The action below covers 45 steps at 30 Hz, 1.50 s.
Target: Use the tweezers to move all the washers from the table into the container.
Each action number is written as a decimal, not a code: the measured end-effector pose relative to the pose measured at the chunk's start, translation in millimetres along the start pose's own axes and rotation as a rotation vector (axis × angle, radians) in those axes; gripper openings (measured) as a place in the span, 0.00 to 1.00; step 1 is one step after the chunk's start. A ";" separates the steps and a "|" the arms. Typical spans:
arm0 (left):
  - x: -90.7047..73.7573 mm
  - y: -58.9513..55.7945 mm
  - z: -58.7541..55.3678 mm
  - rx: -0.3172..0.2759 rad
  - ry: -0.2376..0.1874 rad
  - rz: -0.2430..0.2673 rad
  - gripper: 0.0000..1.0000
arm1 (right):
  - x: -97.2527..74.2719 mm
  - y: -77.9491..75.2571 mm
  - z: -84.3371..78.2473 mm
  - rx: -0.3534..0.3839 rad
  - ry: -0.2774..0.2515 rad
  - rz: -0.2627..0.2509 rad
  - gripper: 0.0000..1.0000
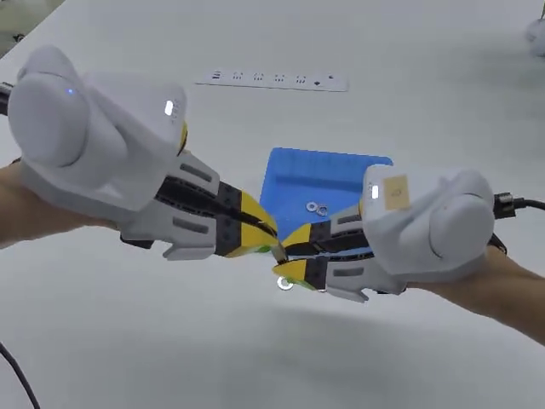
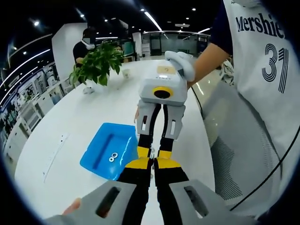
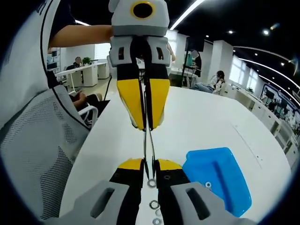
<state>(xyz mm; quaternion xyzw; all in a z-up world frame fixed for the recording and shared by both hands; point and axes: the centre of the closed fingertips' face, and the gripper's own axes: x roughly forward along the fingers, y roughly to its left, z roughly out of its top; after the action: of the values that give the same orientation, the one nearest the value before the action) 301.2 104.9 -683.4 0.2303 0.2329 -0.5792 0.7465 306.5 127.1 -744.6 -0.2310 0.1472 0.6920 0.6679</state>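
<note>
White left tool (image 1: 274,232), right tool (image 1: 288,253), yellow-black jaws, jersey (image 2: 255,105) numbered 37

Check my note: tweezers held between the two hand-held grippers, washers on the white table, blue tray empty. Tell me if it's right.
Wrong on the tray. The blue tray is not empty: two washers lie in it, as the head view shows. The rest stands: tweezers held between left hand-held gripper and right hand-held gripper, loose washers on the white table.
</note>
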 end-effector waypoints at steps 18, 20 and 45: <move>18.3 -0.7 -25.1 -0.056 0.040 -0.039 0.07 | 15.9 2.6 -26.0 0.063 0.039 0.027 0.12; 19.6 0.7 -26.1 -0.060 0.043 -0.040 0.07 | 16.4 1.7 -27.2 0.064 0.037 0.024 0.12; 27.4 2.3 -33.8 -0.088 0.068 -0.039 0.07 | 21.1 2.6 -34.6 0.075 0.048 0.040 0.12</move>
<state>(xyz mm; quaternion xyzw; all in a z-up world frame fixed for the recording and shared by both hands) 306.8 105.4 -726.5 0.2122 0.2876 -0.5746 0.7362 308.2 127.3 -785.1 -0.2191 0.1936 0.6936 0.6584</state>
